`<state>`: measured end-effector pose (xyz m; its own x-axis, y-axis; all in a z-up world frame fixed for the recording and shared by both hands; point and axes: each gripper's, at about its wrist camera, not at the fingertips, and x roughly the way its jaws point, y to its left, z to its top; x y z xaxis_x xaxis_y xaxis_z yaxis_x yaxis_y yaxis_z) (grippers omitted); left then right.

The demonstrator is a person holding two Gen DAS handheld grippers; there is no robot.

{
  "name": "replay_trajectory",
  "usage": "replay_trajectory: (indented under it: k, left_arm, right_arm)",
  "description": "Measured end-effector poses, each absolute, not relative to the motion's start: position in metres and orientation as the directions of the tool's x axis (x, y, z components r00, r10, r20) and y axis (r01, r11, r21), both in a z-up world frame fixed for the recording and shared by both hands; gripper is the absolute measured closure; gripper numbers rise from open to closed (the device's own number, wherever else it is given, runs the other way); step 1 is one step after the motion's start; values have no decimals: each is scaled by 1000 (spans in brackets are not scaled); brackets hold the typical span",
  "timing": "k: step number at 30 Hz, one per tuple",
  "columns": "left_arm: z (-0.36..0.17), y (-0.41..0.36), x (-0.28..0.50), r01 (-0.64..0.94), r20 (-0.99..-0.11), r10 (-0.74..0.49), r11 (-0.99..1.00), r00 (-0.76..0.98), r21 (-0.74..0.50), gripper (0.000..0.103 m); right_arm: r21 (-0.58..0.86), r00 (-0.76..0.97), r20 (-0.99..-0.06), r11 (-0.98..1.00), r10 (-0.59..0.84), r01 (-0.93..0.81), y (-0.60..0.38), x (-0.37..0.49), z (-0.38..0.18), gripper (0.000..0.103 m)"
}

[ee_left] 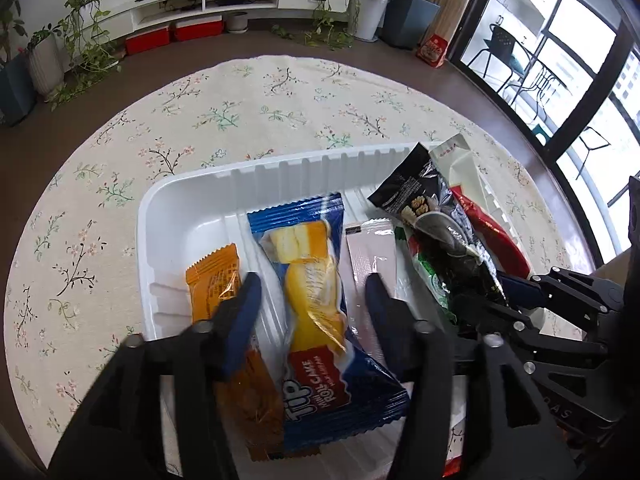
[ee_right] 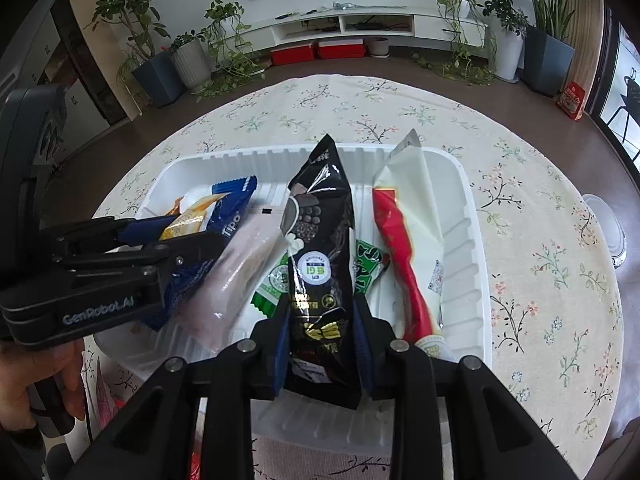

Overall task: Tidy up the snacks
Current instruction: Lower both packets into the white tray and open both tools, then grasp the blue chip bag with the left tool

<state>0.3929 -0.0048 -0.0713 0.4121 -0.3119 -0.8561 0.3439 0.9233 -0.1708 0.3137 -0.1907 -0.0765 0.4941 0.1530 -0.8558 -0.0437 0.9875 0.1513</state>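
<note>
A white ribbed tray on the floral tablecloth holds several snack packets. My left gripper is open, its fingers either side of a blue Tipo roll-cake packet lying in the tray; an orange packet lies at its left and a pale pink packet at its right. My right gripper is shut on a black packet, held over the tray. A red-and-white packet and a green packet lie in the tray.
The round table carries the tray. A clear lid or dish sits near the table's right edge. Potted plants, a white TV bench and red boxes stand beyond on the floor. Glass doors are at the right.
</note>
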Motion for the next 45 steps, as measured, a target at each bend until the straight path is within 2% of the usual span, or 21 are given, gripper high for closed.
replay_trajectory:
  k: [2,10,12,14,16,21,24,30,35,39,45]
  left_arm:
    - [-70,-5,391,344,-853,-312,924,419,-169,45]
    - [-43,3,374,334,-820,-333,924,465,-186,33]
    - [-30,8,365,332,-805,-339,924,486,-188,27]
    - [-15,16,353,328,-786,-355,922,507,-205,13]
    - [-2,26,338,323,-764,-372,919,527,-225,5]
    - [26,54,283,308,-719,-374,923,586,-229,0]
    - [34,70,246,297,-697,-367,928,616,-227,0]
    - [36,93,157,303,-625,-374,927,685,-222,0]
    - [9,67,97,328,-704,-363,925,610,-192,0]
    - [-10,38,63,382,-735,-337,917,588,-116,0]
    - [-22,5,55,436,-777,-248,899,578,38,0]
  right_arm:
    - [152,498,-853,987,154,-44,-191,313,-76,60]
    - [135,552,-822,990,140,-50,-190,303,-55,44]
    - [136,571,-808,989,144,-56,-190,296,-46,41]
    - [138,593,-792,988,148,-63,-190,284,-34,34]
    - [153,622,-765,986,164,-73,-195,268,-20,31]
    - [243,698,-670,963,252,-114,-214,212,6,16]
    - [279,717,-644,955,266,-104,-228,174,4,16]
    - [354,697,-664,935,271,-26,-253,121,-25,16]
    - [385,663,-694,923,280,14,-261,95,-48,16]
    - [405,633,-703,914,324,-19,-254,76,-56,16]
    - [392,599,-706,913,377,-113,-233,55,-57,16]
